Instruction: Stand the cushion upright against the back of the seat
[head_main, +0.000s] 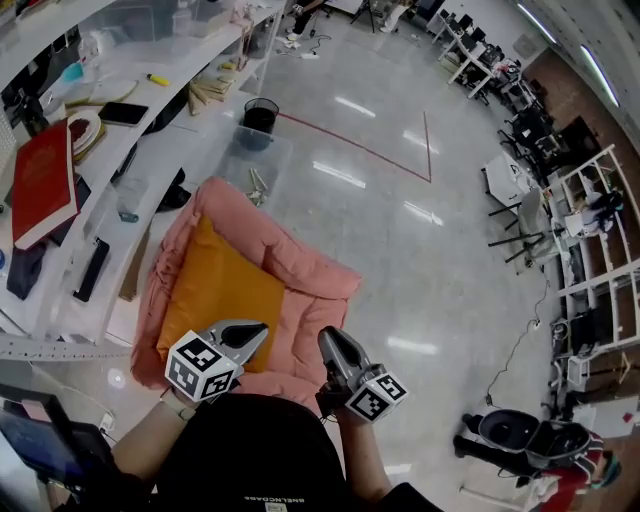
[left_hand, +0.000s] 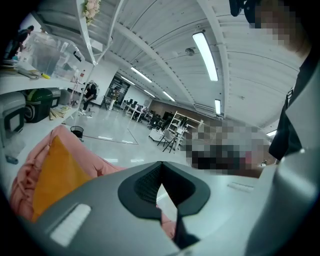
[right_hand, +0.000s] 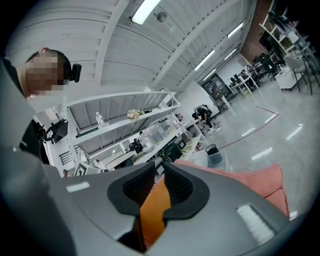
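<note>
**Task item.** The square orange fabric cushion (head_main: 220, 295) sits inside the pink padded seat (head_main: 305, 270). The seat stands on the glossy grey floor (head_main: 400, 230), just beside the white shelving (head_main: 150, 150). The cushion's far edge rests against the seat's padded wall on the shelving side. Its tilt cannot be judged from the steep head view. The left gripper view shows it leaning back on the pink padding, not lying flat. Its near edge and the seat's front are hidden behind the two grippers and the person's dark top (head_main: 260, 450).

**Left gripper** (head_main: 260, 330). The jaws are together with the tips meeting and nothing between them. It hovers over the cushion's near corner; contact cannot be confirmed.

**Right gripper** (head_main: 328, 337). The jaws stand a narrow way apart. Orange shows through the gap in its own view. The head view, however, places this gripper over the seat's pink right-hand edge, apart from the cushion, so the orange reads as background. No pad is seen pressing on anything.

**Obstructions.** In both gripper views the gripper's own grey body blocks the lower half of the scene.
</note>
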